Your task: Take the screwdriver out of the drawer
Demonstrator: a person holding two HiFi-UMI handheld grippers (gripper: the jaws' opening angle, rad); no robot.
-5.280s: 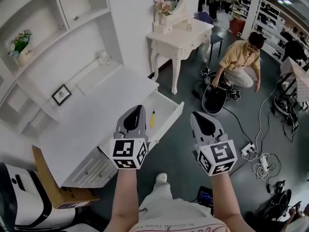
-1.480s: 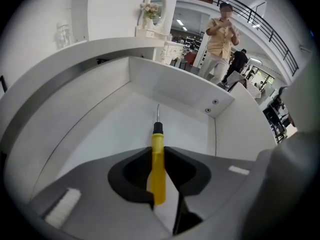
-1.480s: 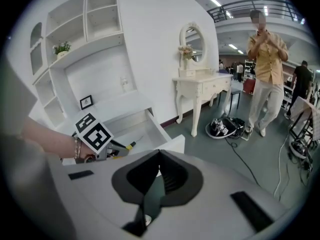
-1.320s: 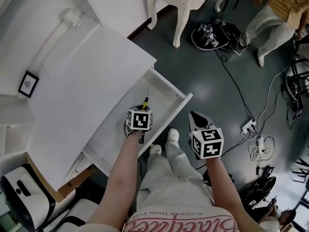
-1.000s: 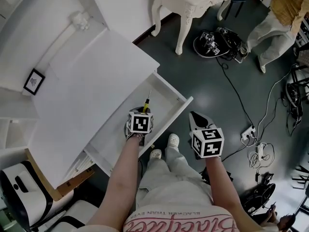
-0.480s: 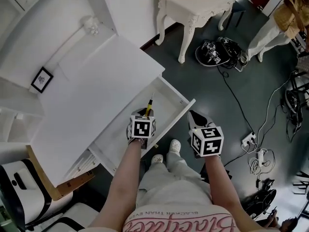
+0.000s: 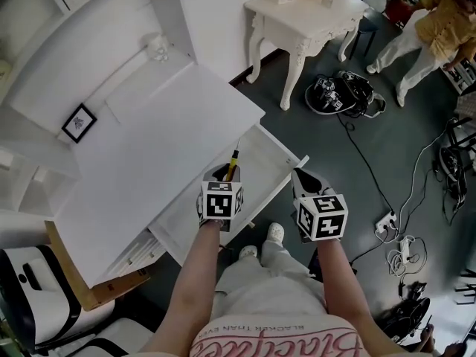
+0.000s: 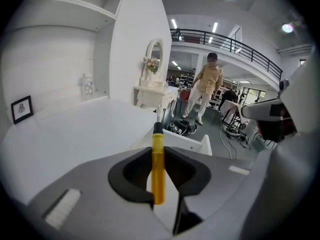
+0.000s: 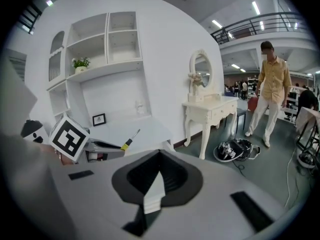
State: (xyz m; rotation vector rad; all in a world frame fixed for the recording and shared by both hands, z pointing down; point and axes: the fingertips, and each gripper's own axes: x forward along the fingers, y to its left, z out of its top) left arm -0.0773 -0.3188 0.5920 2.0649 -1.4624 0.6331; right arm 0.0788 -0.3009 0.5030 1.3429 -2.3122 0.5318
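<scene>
above the open white drawer [image 7: 277,171] of the white table [image 7: 149,162], the left gripper [image 7: 224,172] has its fingers clenched on the yellow-handled screwdriver [image 8: 158,166], which looks lifted clear of the drawer. the right gripper [image 7: 299,175] beside it is pressed closed on nothing. only the smooth round handle is pinched, so a quick swing could pivot the tool loose and drop it back inside or onto the dark floor [image 7: 349,162].

The left gripper [image 8: 159,151] clamps the yellow handle of the screwdriver [image 8: 158,174] between both jaws, with the shaft pointing forward. Beyond lie the white desk top [image 8: 75,134] and the open drawer [image 8: 190,143]. A framed picture [image 8: 21,109] stands at the far left.
</scene>
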